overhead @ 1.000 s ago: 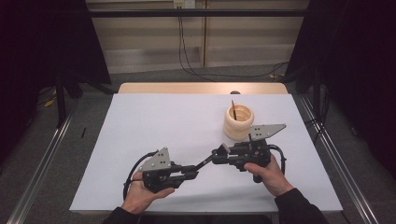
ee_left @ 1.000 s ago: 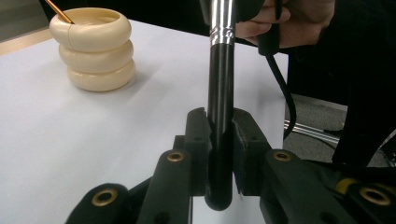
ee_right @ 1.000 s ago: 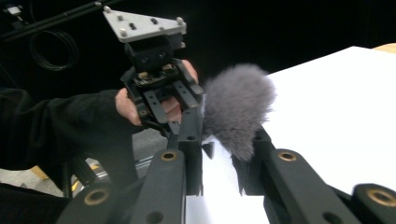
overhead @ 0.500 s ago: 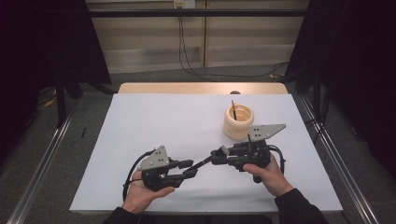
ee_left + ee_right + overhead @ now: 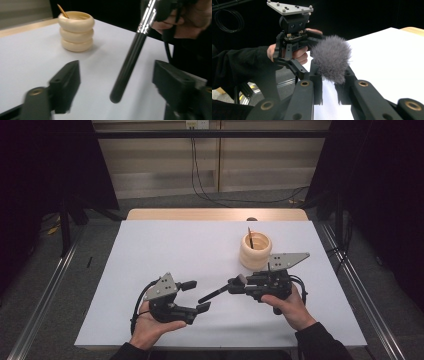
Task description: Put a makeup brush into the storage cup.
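Left gripper (image 5: pixel 196 296): held in the left hand (image 5: pixel 150 326) at the table's 7 o'clock, palm under the body, nose pointing toward 3 o'clock. Its jaws have just been opening and now stand spread; the brush handle tip lies between them, untouched.
Right gripper (image 5: pixel 233 285): held in the right hand (image 5: pixel 289 305) at 5 o'clock, nose pointing toward 9 o'clock, level with the table. Its jaws are pinching the makeup brush near its fluffy head.
Makeup brush (image 5: pixel 130 60): black handle with silver ferrule, slanting down toward the left gripper, clear of the table; grey bristles (image 5: pixel 331 58) show above the right jaws.
Holder (image 5: pixel 255 250): cream ribbed cup at 1 o'clock, a thin stick (image 5: pixel 250 237) standing in it.
Table (image 5: pixel 190 245): white cover.
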`<state>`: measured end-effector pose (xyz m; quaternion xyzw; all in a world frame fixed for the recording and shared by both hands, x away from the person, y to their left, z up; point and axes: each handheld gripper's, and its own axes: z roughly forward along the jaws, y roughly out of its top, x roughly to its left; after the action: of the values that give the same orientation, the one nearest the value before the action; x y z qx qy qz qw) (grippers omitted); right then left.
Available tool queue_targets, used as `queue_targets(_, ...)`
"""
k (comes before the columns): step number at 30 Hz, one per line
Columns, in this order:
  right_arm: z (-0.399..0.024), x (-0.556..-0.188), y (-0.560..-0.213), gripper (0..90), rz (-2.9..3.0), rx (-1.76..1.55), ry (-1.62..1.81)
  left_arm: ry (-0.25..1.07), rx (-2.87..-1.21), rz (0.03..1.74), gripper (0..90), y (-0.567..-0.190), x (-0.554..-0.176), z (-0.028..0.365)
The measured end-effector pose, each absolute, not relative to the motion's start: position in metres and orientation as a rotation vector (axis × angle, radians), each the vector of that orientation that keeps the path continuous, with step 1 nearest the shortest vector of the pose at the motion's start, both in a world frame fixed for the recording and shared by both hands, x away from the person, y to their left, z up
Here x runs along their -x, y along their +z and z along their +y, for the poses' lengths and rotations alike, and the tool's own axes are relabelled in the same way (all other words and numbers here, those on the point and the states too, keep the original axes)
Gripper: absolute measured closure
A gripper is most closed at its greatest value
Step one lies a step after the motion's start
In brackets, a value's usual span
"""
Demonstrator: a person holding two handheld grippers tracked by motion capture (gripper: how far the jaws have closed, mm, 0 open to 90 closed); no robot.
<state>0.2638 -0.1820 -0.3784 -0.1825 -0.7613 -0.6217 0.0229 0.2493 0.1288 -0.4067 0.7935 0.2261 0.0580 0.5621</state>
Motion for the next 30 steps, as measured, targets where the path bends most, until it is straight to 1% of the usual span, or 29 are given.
queue_targets(1,-0.182,-0.264,-0.378,77.5,-2.358,0.574,-1.928,0.149,-1.864,0.518,14.3,-0.406,-0.249,0.129)
queue_targets(5,-0.183,-0.265,-0.378,77.5,-2.367,0.596,-1.931,0.155,-1.845,0.536,5.2,-0.403,-0.251,0.131)
queue_targets(7,-0.184,-0.265,-0.378,77.5,-2.374,0.604,-1.931,0.169,-1.841,0.557,2.6,-0.402,-0.251,0.133)
queue_targets(11,-0.185,-0.265,-0.377,77.4,-2.384,0.623,-1.927,0.217,-1.838,0.558,3.1,-0.404,-0.251,0.138)
queue_targets(12,-0.185,-0.264,-0.377,77.4,-2.387,0.631,-1.937,0.211,-1.83,0.548,3.0,-0.405,-0.252,0.139)
queue_targets(13,-0.186,-0.264,-0.377,77.5,-2.385,0.628,-1.943,0.248,-1.833,0.567,2.7,-0.404,-0.251,0.141)
queue_targets(14,-0.186,-0.264,-0.376,77.5,-2.39,0.627,-1.939,0.257,-1.831,0.574,2.5,-0.405,-0.251,0.142)
queue_targets(16,-0.187,-0.264,-0.376,77.5,-2.401,0.642,-1.931,0.245,-1.825,0.574,2.7,-0.406,-0.252,0.145)
queue_targets(17,-0.187,-0.264,-0.376,77.5,-2.401,0.648,-1.926,0.273,-1.835,0.585,2.7,-0.406,-0.251,0.147)
queue_targets(19,-0.187,-0.265,-0.377,77.5,-2.409,0.662,-1.916,0.262,-1.828,0.587,2.6,-0.407,-0.251,0.149)
queue_targets(21,-0.187,-0.265,-0.377,77.5,-2.412,0.67,-1.91,0.322,-1.839,0.611,2.7,-0.407,-0.249,0.152)
queue_targets(30,-0.192,-0.267,-0.376,77.5,-2.431,0.726,-1.9,0.411,-1.768,0.674,2.7,-0.411,-0.244,0.176)
